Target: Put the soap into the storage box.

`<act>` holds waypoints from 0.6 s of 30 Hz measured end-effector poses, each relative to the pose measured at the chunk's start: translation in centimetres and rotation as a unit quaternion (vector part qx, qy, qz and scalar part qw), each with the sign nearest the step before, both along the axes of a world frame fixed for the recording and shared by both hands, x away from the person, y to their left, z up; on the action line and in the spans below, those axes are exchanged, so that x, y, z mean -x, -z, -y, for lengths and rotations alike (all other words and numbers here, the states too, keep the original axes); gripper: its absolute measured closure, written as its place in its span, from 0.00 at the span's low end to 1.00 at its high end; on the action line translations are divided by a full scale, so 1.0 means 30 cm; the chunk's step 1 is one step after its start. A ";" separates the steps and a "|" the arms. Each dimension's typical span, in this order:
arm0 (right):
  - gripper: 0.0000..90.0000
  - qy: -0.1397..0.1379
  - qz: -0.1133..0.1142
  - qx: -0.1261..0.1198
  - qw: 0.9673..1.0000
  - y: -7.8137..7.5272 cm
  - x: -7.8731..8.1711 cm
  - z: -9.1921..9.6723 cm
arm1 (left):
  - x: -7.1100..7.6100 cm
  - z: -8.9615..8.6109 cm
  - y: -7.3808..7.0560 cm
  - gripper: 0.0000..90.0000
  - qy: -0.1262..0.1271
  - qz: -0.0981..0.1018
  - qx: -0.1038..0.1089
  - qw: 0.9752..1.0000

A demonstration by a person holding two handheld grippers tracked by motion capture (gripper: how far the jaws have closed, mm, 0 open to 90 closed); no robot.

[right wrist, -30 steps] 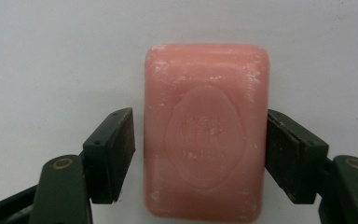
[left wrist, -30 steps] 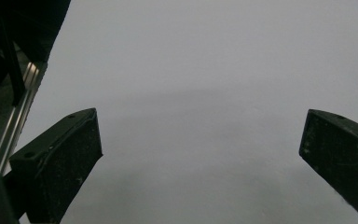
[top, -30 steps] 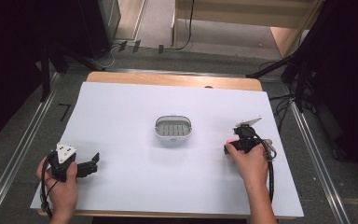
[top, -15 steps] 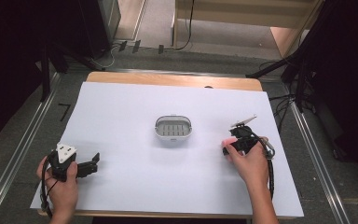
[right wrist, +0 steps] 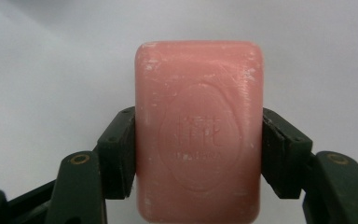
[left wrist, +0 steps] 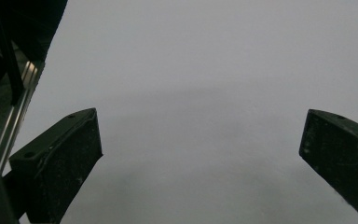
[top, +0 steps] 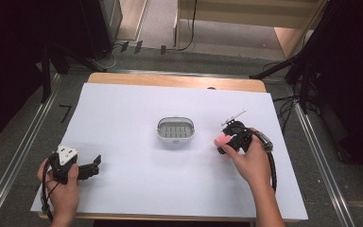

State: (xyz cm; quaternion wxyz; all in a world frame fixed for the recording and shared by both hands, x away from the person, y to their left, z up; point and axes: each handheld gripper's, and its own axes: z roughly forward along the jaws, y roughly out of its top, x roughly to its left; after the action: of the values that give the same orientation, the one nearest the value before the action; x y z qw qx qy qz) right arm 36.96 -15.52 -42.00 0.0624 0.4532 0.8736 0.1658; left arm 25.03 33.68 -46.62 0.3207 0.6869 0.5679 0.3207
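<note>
A pink bar of soap (right wrist: 199, 130) with a stamped oval mark is clamped between the two black jaws of my right gripper (right wrist: 198, 154). From above, the pink soap (top: 222, 140) pokes out of my right gripper (top: 228, 141), just right of a grey soap dish (top: 175, 128) with a slotted floor at the table's middle. At the near left corner, my left gripper (top: 96, 166) rests low over the white sheet, its jaws pointing right. Its own view has my left gripper (left wrist: 200, 154) wide open over bare white surface.
A white sheet (top: 123, 113) covers the wooden table (top: 170, 80). Metal rails (top: 23, 151) run along both sides of the table, and the left rail (left wrist: 14, 121) lies close beside the left jaw. Dark stands and cables sit beyond the far edge.
My right gripper has swung left toward the soap dish, and the pink soap now shows at its tip. The left gripper has stayed in place.
</note>
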 end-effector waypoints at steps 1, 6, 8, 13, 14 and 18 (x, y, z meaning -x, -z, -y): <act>0.43 -0.008 0.005 0.000 1.000 -0.007 -0.001 -0.007 | 0.000 0.000 0.000 0.00 0.000 0.000 0.000 1.000; 0.43 -0.053 0.023 -0.012 0.998 -0.031 -0.004 -0.036 | 0.000 0.000 0.000 0.00 0.000 0.000 0.000 1.000; 0.43 -0.089 0.028 -0.004 0.996 -0.046 -0.006 -0.064 | 0.000 0.000 0.000 0.00 0.000 0.000 0.000 1.000; 0.43 -0.143 0.025 -0.002 0.989 -0.073 -0.015 -0.113 | 0.000 0.000 0.000 0.00 -0.001 -0.001 -0.001 1.000; 0.43 -0.143 0.025 -0.002 0.989 -0.073 -0.015 -0.113 | 0.000 0.000 0.000 0.00 -0.001 -0.001 -0.001 1.000; 0.43 -0.165 0.025 0.001 0.986 -0.090 -0.023 -0.129 | 0.000 0.000 0.000 0.00 -0.001 -0.001 -0.001 1.000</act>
State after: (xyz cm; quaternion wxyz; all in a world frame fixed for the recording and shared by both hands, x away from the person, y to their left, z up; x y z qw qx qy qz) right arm 37.65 -11.64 -39.31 0.0562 0.2985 0.9349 0.1837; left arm 25.04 33.68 -46.61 0.3197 0.6869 0.5684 0.3207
